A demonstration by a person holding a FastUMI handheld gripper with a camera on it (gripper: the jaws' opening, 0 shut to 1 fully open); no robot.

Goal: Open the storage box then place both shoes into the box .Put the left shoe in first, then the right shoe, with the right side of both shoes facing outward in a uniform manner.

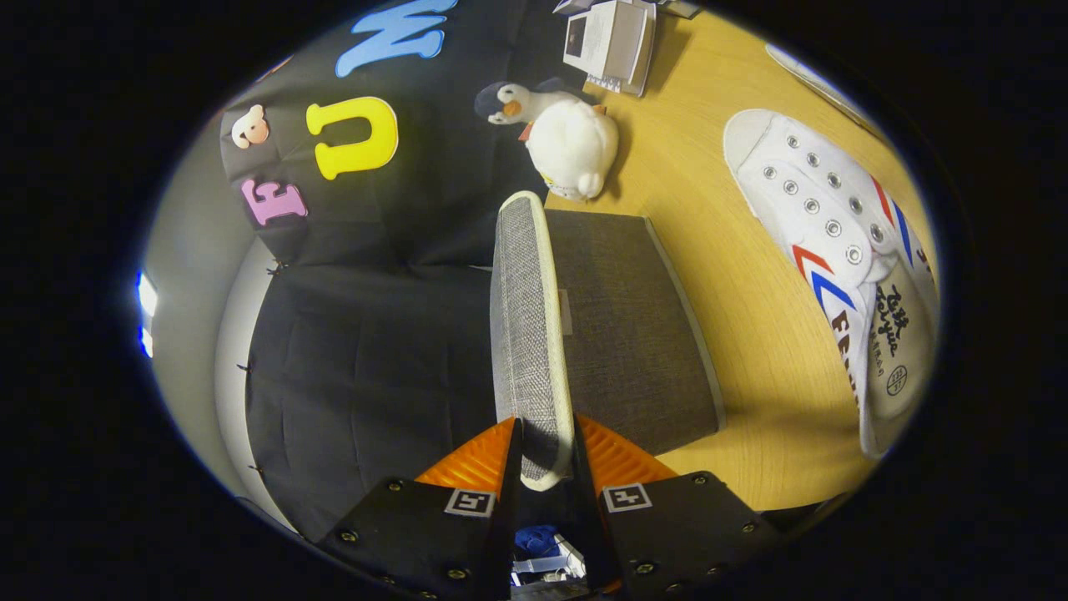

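The grey fabric storage box (634, 334) sits on the wooden table just ahead of the fingers. Its lid (527, 334), grey weave with a cream trim, is swung up on edge and runs straight away from me. My gripper (546, 459) is shut on the lid's near edge, one finger on each face. A white canvas shoe (822, 225) with metal eyelets and red and blue stripes lies on the table beyond the box's far side, its opening toward me.
A plush penguin (563, 138) lies on the table beyond the box, against the black cloth wall. A white paper carton (613, 42) stands farther back. Bare wood table (734, 392) lies between box and shoe.
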